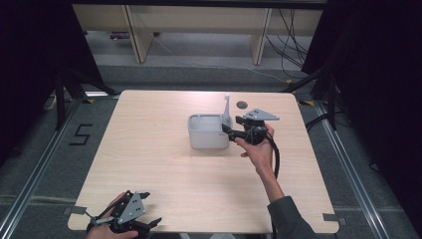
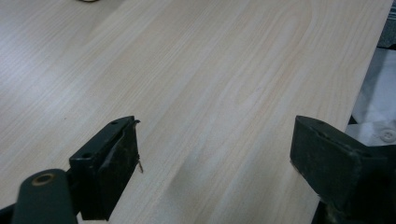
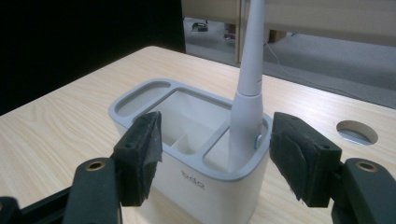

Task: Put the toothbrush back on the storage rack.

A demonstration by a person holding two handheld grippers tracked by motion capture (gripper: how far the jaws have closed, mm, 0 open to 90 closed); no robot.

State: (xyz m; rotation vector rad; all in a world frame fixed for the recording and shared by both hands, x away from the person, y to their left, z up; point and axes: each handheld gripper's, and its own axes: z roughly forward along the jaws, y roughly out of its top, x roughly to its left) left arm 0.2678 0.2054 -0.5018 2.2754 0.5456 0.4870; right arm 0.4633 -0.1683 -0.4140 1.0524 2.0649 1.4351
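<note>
A light wooden table point(image 1: 149, 149) is seen from above, with grey floor around it and a round cable hole point(image 1: 242, 104) near the far edge, right of centre.

A grey-white holder point(image 1: 208, 131) with a darker grey rim is placed on the table, slightly right of centre and toward the far side. In the right gripper view its top is divided into compartments: a narrow curved slot on one side, a larger central well with dividers, and a smaller end compartment. An electric toothbrush point(image 3: 246, 93) is stood upright in that end compartment, its slim neck rising above the rim; in the high view it is located at the holder's right end point(image 1: 227, 112).

The right gripper point(image 1: 230, 130) is held by the right hand point(image 1: 259, 149) just beside the right end of the holder. Its jaws are spread apart, released, with nothing grasped; in the right gripper view the holder and toothbrush are seen beyond and between them, and contact cannot be confirmed.

The left gripper point(image 1: 149, 209) is held at the near left corner of the table by the left hand point(image 1: 102, 230). In the left gripper view its jaws are widely parted over bare tabletop, with nothing between them.
</note>
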